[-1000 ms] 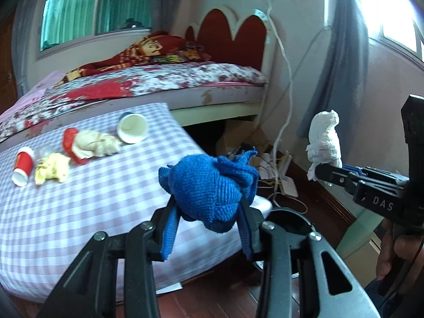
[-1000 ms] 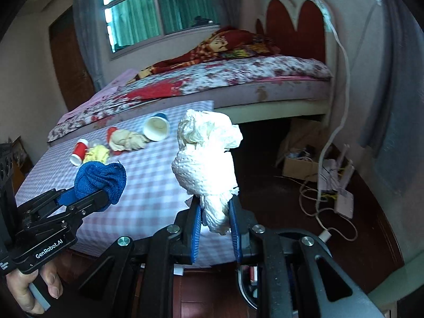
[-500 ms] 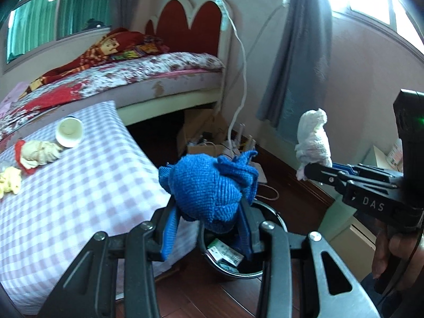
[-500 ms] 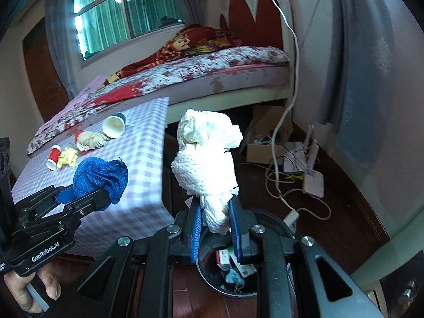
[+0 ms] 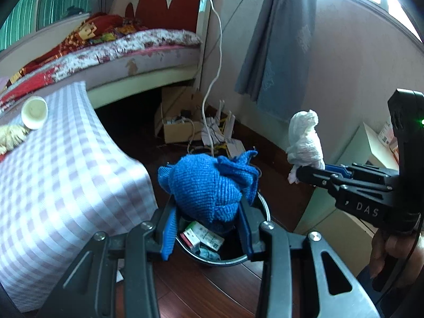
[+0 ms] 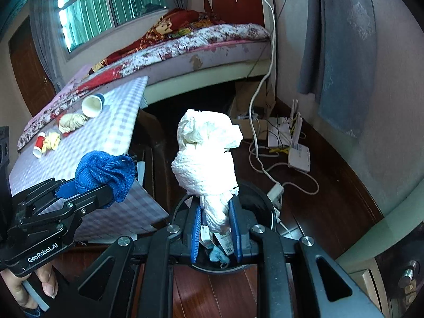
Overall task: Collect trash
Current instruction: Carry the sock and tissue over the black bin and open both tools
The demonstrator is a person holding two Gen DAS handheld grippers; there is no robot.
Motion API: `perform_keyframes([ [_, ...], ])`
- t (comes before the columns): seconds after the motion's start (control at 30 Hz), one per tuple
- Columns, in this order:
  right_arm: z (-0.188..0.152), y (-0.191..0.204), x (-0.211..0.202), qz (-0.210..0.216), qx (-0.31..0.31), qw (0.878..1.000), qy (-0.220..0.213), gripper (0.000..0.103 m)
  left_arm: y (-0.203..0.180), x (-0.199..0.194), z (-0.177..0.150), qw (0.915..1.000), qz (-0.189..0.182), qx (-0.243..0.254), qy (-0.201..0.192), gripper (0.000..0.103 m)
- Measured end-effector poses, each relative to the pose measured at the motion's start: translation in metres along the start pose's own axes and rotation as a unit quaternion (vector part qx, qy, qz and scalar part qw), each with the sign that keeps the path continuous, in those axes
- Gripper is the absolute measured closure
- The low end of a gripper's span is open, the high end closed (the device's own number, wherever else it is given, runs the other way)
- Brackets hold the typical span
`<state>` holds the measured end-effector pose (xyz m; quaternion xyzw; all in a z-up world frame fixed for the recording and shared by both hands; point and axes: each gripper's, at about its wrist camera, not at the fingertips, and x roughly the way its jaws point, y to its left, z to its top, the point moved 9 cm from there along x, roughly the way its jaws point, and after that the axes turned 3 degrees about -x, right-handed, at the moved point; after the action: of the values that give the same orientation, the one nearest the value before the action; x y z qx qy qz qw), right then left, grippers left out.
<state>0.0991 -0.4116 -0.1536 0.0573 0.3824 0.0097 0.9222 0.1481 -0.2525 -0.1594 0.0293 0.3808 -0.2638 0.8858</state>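
Blue knit, bunched tight: the left gripper (image 5: 208,221) has its jaws clamped on a wadded blue cloth (image 5: 209,185), held right above the black trash bin (image 5: 230,261) on the wooden floor. The cloth hides most of the bin's mouth; only two or three small cartons and a scrap of something blue show inside, and their labels are too small to read. The right gripper (image 6: 215,228) has its jaws pinched on the tail of a crumpled white paper wad (image 6: 208,156), also over the bin, whose near rim is covered by the gripper's own frame. One bin, two wads in the air. Back on the checked tablecloth (image 6: 111,137) four pieces lie: a white paper cup (image 6: 91,104) on its side, a beige crumpled lump (image 6: 71,122), a yellowish scrap (image 6: 53,139) and a small red cup (image 6: 39,145). In the left view the table is cut off, showing only the white cup and part of the lump.
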Motion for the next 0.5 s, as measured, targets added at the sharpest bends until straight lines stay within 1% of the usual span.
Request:
perform_keyframes([
  [0.17, -0.021, -0.010, 0.017, 0.006, -0.002, 1.000, 0.028, 0.082, 0.001, 0.025, -0.023, 0.9992, -0.009, -0.017, 0.036, 0.063],
  [0.5, -0.053, -0.019, 0.073, 0.015, -0.008, 0.995, 0.096, 0.082, 0.001, 0.068, -0.030, 0.9968, -0.011, -0.016, 0.077, 0.062],
])
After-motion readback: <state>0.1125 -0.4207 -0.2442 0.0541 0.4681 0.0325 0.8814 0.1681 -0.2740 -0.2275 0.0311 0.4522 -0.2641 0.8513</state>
